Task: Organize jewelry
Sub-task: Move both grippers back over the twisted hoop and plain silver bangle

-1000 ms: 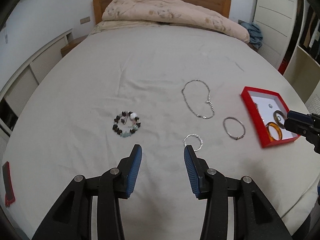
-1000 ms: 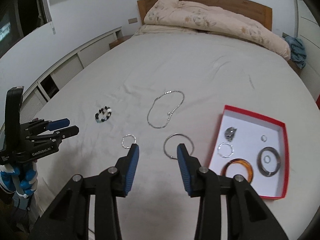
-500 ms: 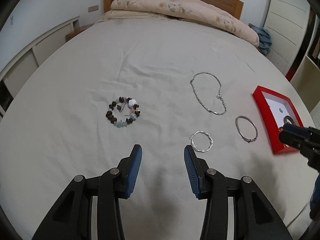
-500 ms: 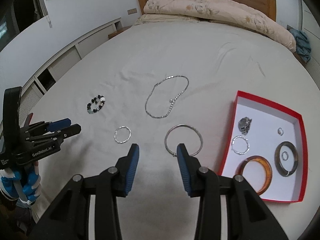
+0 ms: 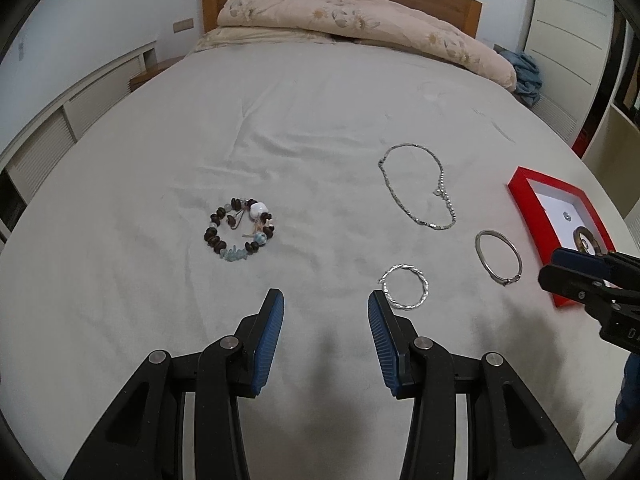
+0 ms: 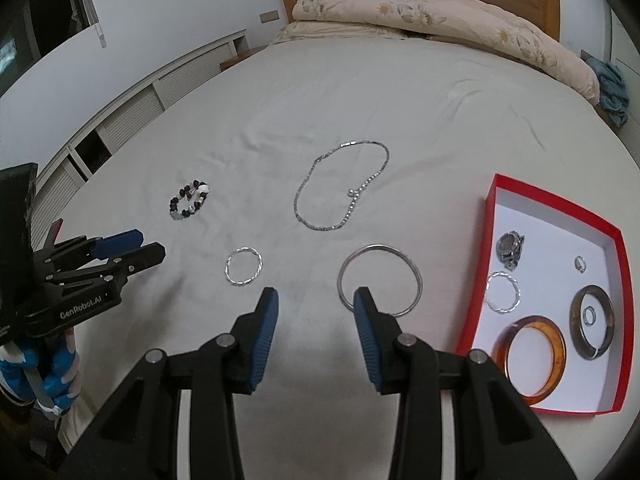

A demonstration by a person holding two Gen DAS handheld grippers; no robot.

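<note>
On the grey bed sheet lie a dark beaded bracelet (image 5: 239, 229) (image 6: 189, 199), a silver chain necklace (image 5: 420, 186) (image 6: 340, 186), a twisted silver bangle (image 5: 405, 287) (image 6: 243, 266) and a plain silver bangle (image 5: 499, 256) (image 6: 379, 280). A red tray (image 6: 616, 236) (image 5: 524, 196) at the right holds an amber bangle (image 6: 530, 360), a dark bangle (image 6: 592, 328), a watch, a silver hoop and small rings. My left gripper (image 5: 326, 300) is open and empty, just left of the twisted bangle. My right gripper (image 6: 314, 294) is open and empty; its right finger overlaps the plain bangle's near edge.
A folded floral quilt (image 5: 360, 28) lies against the wooden headboard at the far end. White slatted cabinets (image 6: 132, 108) run along the left of the bed. A blue cloth (image 5: 526, 76) sits at the far right.
Both grippers have moved forward and lower toward the jewelry, so the bangles now appear closer to the fingers. Both stay open. No jewelry has moved.
</note>
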